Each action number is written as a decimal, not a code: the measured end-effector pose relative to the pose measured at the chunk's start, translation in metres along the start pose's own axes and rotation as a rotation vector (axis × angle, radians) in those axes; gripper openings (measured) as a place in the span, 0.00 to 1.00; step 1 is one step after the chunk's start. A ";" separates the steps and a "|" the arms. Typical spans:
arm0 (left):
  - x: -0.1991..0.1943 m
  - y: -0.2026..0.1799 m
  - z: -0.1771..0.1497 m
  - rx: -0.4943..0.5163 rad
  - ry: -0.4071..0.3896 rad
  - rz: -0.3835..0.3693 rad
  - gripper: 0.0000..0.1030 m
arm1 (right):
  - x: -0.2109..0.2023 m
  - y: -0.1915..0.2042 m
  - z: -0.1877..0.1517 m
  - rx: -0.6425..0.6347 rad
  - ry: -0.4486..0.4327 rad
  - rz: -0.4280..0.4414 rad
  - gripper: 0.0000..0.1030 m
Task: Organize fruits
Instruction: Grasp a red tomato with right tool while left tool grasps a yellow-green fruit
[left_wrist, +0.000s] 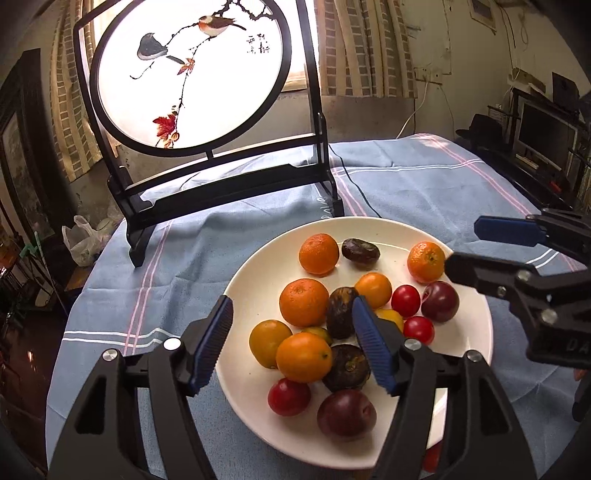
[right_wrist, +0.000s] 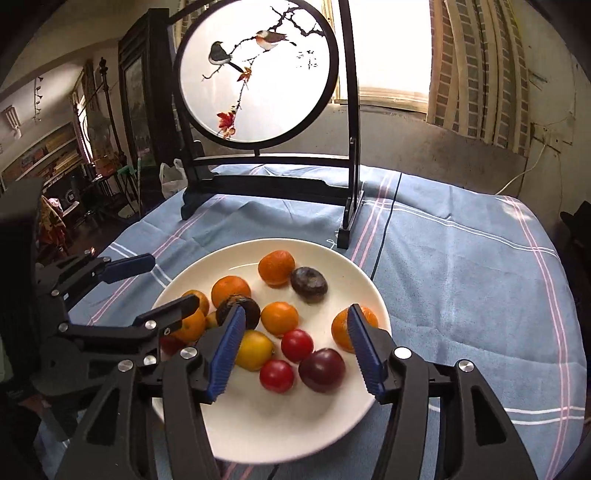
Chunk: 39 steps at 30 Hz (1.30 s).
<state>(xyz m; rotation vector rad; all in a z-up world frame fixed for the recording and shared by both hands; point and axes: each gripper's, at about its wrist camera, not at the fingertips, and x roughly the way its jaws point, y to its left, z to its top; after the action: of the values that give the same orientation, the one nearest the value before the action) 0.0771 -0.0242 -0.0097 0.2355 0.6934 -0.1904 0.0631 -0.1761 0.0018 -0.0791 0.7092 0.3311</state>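
Note:
A white plate (left_wrist: 258, 266) on the blue cloth holds several fruits: orange tangerines (left_wrist: 318, 254), red tomatoes (left_wrist: 289, 397), dark plums (left_wrist: 346, 415) and brown fruits (left_wrist: 360, 251). My left gripper (left_wrist: 295, 343) is open and empty, hovering over the plate's near left side above the oranges. My right gripper (right_wrist: 295, 347) is open and empty over the plate (right_wrist: 332, 258), above a yellow fruit (right_wrist: 255, 349), tomatoes (right_wrist: 297, 345) and a plum (right_wrist: 321, 369). The right gripper also shows in the left wrist view (left_wrist: 476, 247), at the plate's right edge.
A black wooden stand with a round painted bird screen (left_wrist: 192, 70) stands behind the plate on the blue striped tablecloth (left_wrist: 424, 192). A black cable (left_wrist: 354, 188) runs across the cloth. A white plastic bag (left_wrist: 83, 240) lies off the table's left edge.

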 end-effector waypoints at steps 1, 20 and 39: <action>-0.005 0.000 -0.002 0.001 -0.005 -0.002 0.65 | -0.007 0.004 -0.007 -0.013 0.004 0.007 0.58; -0.079 0.033 -0.095 -0.034 0.037 -0.058 0.73 | 0.000 0.072 -0.115 -0.199 0.218 0.073 0.47; -0.015 -0.035 -0.102 -0.006 0.190 -0.163 0.44 | -0.011 0.046 -0.113 -0.092 0.160 0.110 0.26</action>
<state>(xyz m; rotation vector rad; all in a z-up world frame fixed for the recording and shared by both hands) -0.0050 -0.0283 -0.0812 0.1924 0.9022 -0.3248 -0.0307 -0.1560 -0.0745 -0.1555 0.8583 0.4662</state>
